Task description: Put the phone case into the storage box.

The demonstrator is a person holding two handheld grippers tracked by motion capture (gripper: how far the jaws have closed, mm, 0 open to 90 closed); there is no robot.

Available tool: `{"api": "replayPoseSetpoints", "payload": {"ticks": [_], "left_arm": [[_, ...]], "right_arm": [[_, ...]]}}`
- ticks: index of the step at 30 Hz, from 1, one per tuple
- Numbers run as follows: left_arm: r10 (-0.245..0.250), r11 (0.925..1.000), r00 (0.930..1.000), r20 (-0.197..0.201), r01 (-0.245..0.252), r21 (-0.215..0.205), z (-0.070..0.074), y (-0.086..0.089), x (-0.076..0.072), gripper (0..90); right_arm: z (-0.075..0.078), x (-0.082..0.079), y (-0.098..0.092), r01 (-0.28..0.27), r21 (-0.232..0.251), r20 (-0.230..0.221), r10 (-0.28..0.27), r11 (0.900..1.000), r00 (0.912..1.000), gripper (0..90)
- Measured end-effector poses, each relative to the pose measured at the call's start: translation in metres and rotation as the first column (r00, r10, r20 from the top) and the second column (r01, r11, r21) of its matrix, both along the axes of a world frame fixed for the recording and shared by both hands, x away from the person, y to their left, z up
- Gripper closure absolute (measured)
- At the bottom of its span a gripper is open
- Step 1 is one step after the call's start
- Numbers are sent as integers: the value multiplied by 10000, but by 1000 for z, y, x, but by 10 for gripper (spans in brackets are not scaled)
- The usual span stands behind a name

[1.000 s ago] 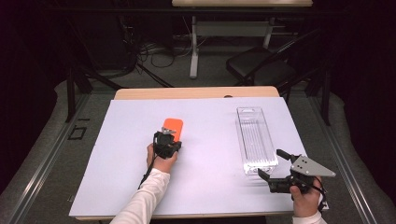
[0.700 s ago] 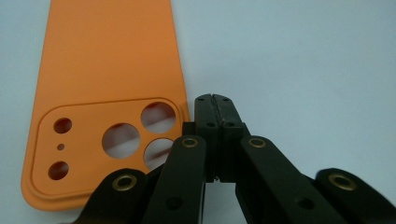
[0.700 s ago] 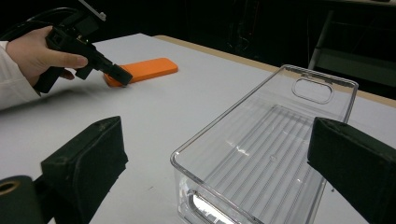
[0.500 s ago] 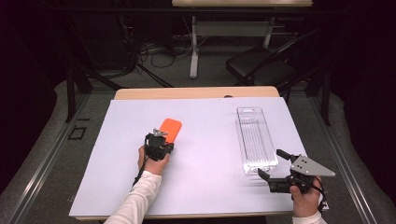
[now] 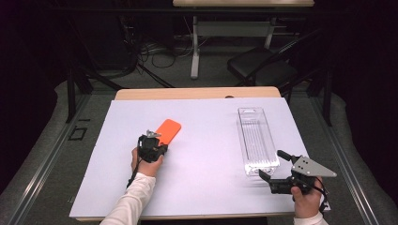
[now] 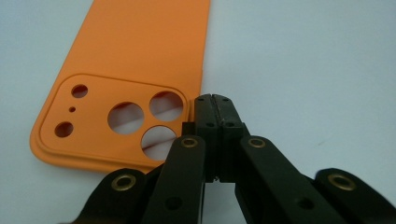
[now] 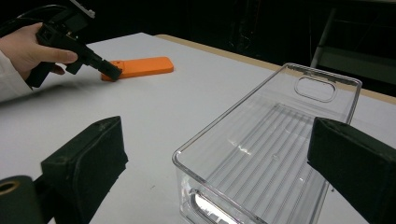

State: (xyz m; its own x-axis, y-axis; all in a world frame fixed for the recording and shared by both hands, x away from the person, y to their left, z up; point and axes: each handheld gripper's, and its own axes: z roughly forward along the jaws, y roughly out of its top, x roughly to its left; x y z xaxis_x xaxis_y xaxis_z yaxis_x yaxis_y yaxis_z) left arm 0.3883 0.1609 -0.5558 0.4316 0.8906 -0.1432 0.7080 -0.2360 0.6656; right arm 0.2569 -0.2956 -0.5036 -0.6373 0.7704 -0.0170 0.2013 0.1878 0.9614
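An orange phone case (image 5: 168,131) lies flat on the white sheet, left of centre, its camera cutouts (image 6: 140,116) at the near end. My left gripper (image 5: 158,143) is shut with nothing between its jaws. Its tips (image 6: 215,99) rest at the case's near corner, beside its edge, and in the right gripper view the left gripper (image 7: 111,71) touches that end of the case (image 7: 142,66). A clear plastic bin (image 5: 256,139) stands empty on the right. My right gripper (image 5: 271,163) is open at the bin's near end (image 7: 261,154), its jaws spread wide on either side and apart from it.
The white sheet (image 5: 211,187) covers a wooden table whose bare far edge (image 5: 197,93) shows behind it. A black chair (image 5: 263,65) and table legs with cables stand on the floor beyond. The person's left sleeve (image 5: 136,197) reaches in from the bottom.
My left gripper has slid left and slightly toward the person. The orange case has turned with it, its near end now further left. The right gripper and the bin have stayed put.
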Motion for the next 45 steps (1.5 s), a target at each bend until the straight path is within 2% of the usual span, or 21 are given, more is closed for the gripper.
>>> {"api": "replayPoseSetpoints", "payload": {"ticks": [5, 12, 17, 19, 23, 26, 29, 31, 33, 35, 36, 38, 40, 45], "left_arm": [[144, 9999, 9999, 45, -144, -23, -1, 5, 0, 900], [118, 9999, 9999, -3, -118, -60, 0, 7, -1, 900], [56, 9984, 9999, 113, -50, -558, 5, 10, -3, 893], [-18, 9981, 9999, 152, 27, -615, 8, 10, -4, 861], [-251, 9963, 9986, 470, 288, -815, 17, 11, -8, 799], [-345, 9950, 9972, 671, 405, -911, 23, 12, -10, 687], [-443, 9965, 9960, 774, 495, -668, 28, 14, -12, 612], [-391, 9968, 9951, 903, 452, -664, 30, 14, -13, 557], [-453, 9972, 9926, 1123, 517, -540, 33, 15, -14, 527], [-576, 9968, 9915, 1171, 637, -492, 37, 15, -15, 508], [-631, 9964, 9889, 1345, 701, -482, 38, 15, -16, 501], [-748, 9945, 9871, 1415, 842, -618, 40, 15, -17, 487], [-884, 9939, 9849, 1490, 971, -525, 43, 15, -18, 477], [-1013, 9915, 9828, 1541, 1124, -650, 47, 13, -22, 462]], "right_arm": [[-1, 1, 0, -8, 131, -44, 9, 9999, 10000, 38], [-1, 1, 1, -45, 45, -73, 45, 10000, 10000, 38], [-1, 1, 0, -19, -1, -90, 19, 10000, 10000, 38], [-1, 1, 0, -9, 69, -75, 10, 10000, 10000, 38], [-1, 1, 0, -18, 48, -78, 18, 10000, 10000, 38], [-1, 1, 1, -26, 45, -29, 26, 10000, 10000, 38], [-1, 1, 0, -25, 19, -68, 25, 10000, 10000, 38], [-1, 1, 0, -23, 11, -75, 23, 10000, 10000, 38], [-1, 1, 0, -14, -4, -67, 14, 10000, 10000, 38], [-1, 1, 0, -19, -4, -79, 19, 10000, 10000, 38], [-1, 1, 0, -22, 13, -70, 22, 10000, 10000, 38], [-1, 1, 0, -17, -9, -45, 17, 10000, 10000, 38], [-1, 1, 0, -13, -11, -51, 13, 10000, 10000, 38], [-1, 1, 0, -3, -22, -94, 3, 10000, 10000, 38]]}}
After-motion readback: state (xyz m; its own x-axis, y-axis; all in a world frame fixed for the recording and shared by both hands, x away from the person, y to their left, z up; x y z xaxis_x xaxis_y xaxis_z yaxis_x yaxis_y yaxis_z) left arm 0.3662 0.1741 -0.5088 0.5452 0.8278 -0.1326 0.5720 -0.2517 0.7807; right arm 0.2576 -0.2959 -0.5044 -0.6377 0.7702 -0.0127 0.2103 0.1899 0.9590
